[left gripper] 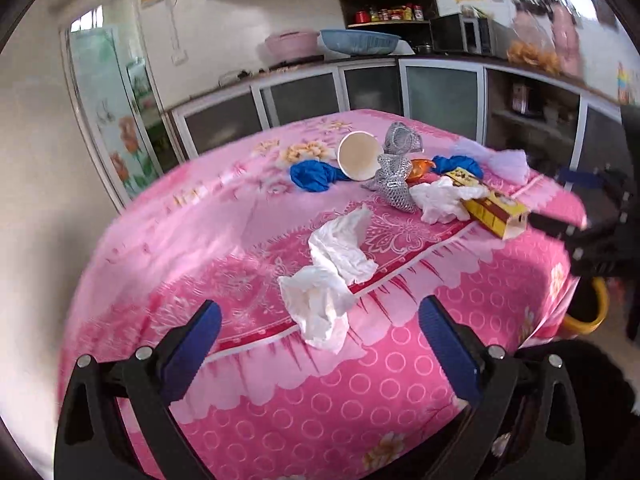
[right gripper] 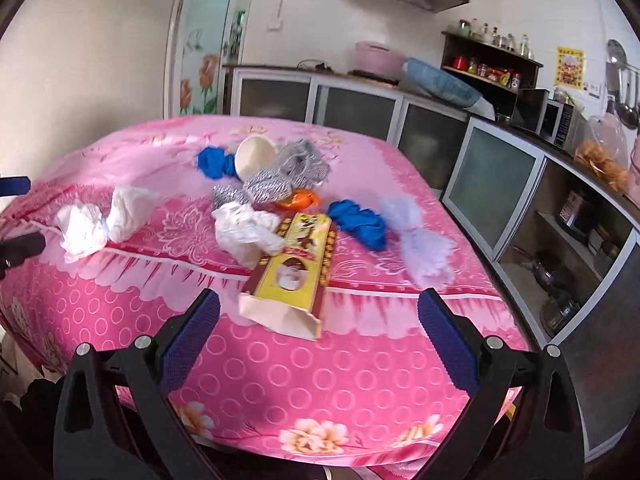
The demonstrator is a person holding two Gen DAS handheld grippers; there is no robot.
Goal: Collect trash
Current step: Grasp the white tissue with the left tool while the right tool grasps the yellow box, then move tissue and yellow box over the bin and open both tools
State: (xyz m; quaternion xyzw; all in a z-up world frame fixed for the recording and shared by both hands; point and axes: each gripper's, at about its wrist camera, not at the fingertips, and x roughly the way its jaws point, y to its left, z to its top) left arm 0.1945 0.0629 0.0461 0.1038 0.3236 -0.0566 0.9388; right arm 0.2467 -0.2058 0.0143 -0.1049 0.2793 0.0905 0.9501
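Note:
Trash lies on a table under a pink flowered cloth [left gripper: 248,360]. In the left wrist view, crumpled white tissues [left gripper: 328,280] lie just beyond my open, empty left gripper [left gripper: 320,332]. Farther back are a yellow carton [left gripper: 492,208], more white tissue [left gripper: 440,200], a paper cup [left gripper: 358,156] on its side, silver mesh [left gripper: 394,172], blue bags [left gripper: 316,176] and an orange wrapper [left gripper: 420,168]. In the right wrist view, my open, empty right gripper [right gripper: 320,320] faces the yellow carton [right gripper: 296,272] at the table's near edge. White tissue [right gripper: 244,232], a blue bag [right gripper: 360,220] and lilac netting [right gripper: 424,244] lie around it.
Kitchen cabinets and a counter [right gripper: 500,168] run close behind and to the right of the table. A yellow bucket [left gripper: 592,312] stands on the floor past the table's right edge. The right gripper [left gripper: 580,224] shows at the right of the left wrist view.

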